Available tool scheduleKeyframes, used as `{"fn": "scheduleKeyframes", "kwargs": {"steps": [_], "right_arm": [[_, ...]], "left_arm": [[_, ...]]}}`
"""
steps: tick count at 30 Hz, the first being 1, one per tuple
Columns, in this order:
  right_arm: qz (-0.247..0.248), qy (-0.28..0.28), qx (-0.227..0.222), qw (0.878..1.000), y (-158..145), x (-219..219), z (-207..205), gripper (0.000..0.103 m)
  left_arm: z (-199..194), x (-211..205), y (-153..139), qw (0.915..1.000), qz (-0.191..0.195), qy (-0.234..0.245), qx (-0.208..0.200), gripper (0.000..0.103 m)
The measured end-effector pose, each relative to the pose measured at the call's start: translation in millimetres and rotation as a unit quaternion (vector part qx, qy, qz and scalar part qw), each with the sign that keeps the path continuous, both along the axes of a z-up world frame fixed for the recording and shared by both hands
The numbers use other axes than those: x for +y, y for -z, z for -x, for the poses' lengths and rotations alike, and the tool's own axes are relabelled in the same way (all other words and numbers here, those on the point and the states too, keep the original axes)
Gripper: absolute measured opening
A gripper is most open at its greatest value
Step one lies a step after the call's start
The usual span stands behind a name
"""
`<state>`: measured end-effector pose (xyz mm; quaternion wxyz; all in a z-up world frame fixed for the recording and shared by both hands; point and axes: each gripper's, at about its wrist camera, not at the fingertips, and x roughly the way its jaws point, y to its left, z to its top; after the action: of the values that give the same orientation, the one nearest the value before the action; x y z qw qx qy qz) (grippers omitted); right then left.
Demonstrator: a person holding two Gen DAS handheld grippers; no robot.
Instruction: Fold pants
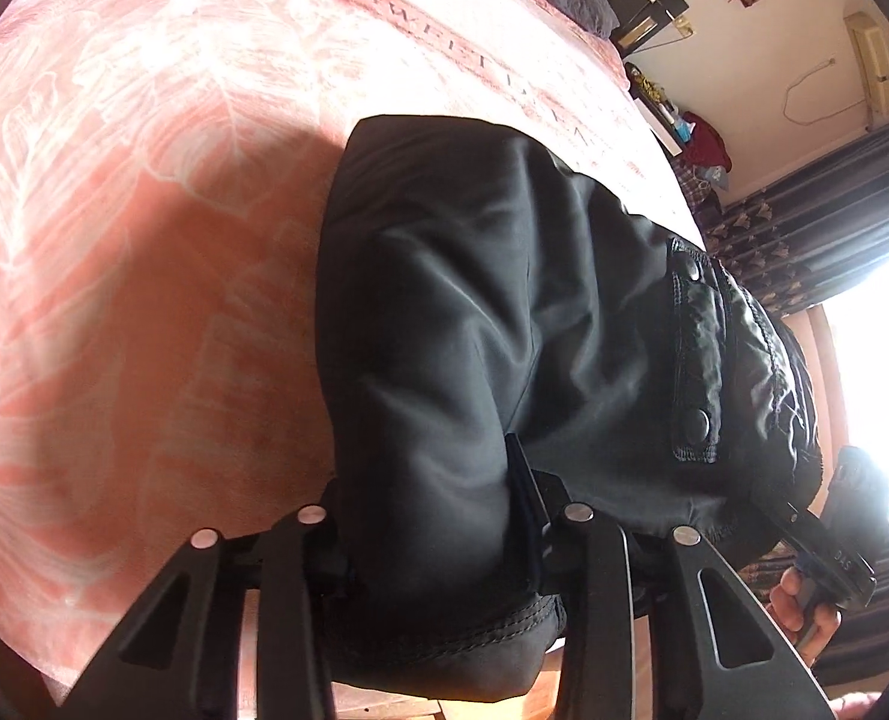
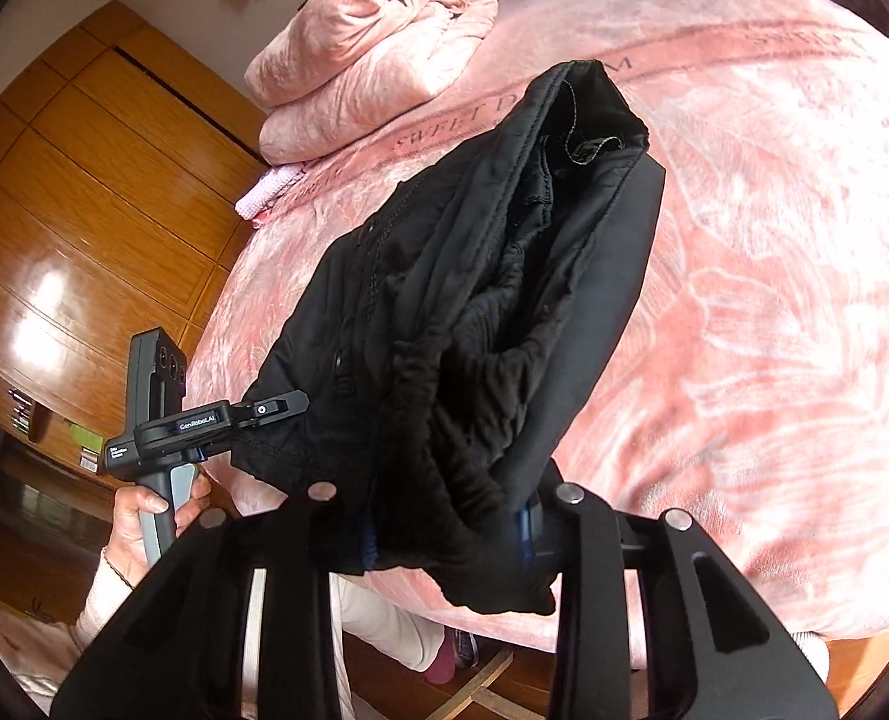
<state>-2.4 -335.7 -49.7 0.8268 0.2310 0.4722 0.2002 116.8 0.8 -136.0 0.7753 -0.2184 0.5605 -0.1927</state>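
Black pants (image 1: 492,312) lie bunched on a pink leaf-patterned bedspread (image 1: 144,240), partly lifted at the near end. My left gripper (image 1: 438,516) is shut on a thick fold of the pants near the hem. In the right wrist view the pants (image 2: 504,300) show their open waistband and inner lining, and my right gripper (image 2: 444,498) is shut on the gathered cloth. The left gripper (image 2: 282,408) appears there too, clamped on the pants' left edge and held by a hand (image 2: 144,516). The right gripper (image 1: 816,534) shows at the pants' right edge in the left wrist view.
A folded pink blanket (image 2: 372,42) lies at the far end of the bed (image 2: 774,300). A wooden wardrobe (image 2: 84,210) stands to the left. Dark curtains (image 1: 816,240) and a bright window (image 1: 882,390) are on the other side, with a heap of clothes (image 1: 705,144).
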Motion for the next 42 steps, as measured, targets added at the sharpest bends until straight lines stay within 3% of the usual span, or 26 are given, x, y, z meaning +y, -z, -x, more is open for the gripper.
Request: {"fn": "scheduleKeyframes", "kwargs": {"steps": [11,18,23,28,33,42], "right_arm": [[0.047,-0.009,-0.072,0.996,-48.0,-14.2,-25.6,0.031],[0.049,-0.006,-0.098,0.994,-63.6,-35.3,-83.8,0.031],[0.030,-0.005,-0.065,0.997,-39.2,-57.2,-143.3,0.031],[0.020,0.006,-0.008,1.000,13.6,-66.2,-185.1,0.031],[0.005,0.014,0.018,1.000,50.0,-77.9,-180.3,0.035],[-0.016,0.030,0.025,0.999,71.7,-75.9,-176.3,0.047]], "left_arm": [[-19.8,10.0,-22.5,0.9957,0.075,-0.022,-0.050,0.031],[-63.4,-3.1,-56.3,0.9919,0.073,-0.025,-0.101,0.031],[-98.0,-17.4,-52.8,0.9921,0.051,-0.026,-0.112,0.031],[-122.9,-26.8,-22.8,0.9957,0.033,-0.029,-0.082,0.031],[-125.9,-33.7,-7.5,0.9964,0.018,-0.015,-0.081,0.032],[-129.0,-30.8,-1.8,0.9966,0.020,-0.005,-0.080,0.031]]}}
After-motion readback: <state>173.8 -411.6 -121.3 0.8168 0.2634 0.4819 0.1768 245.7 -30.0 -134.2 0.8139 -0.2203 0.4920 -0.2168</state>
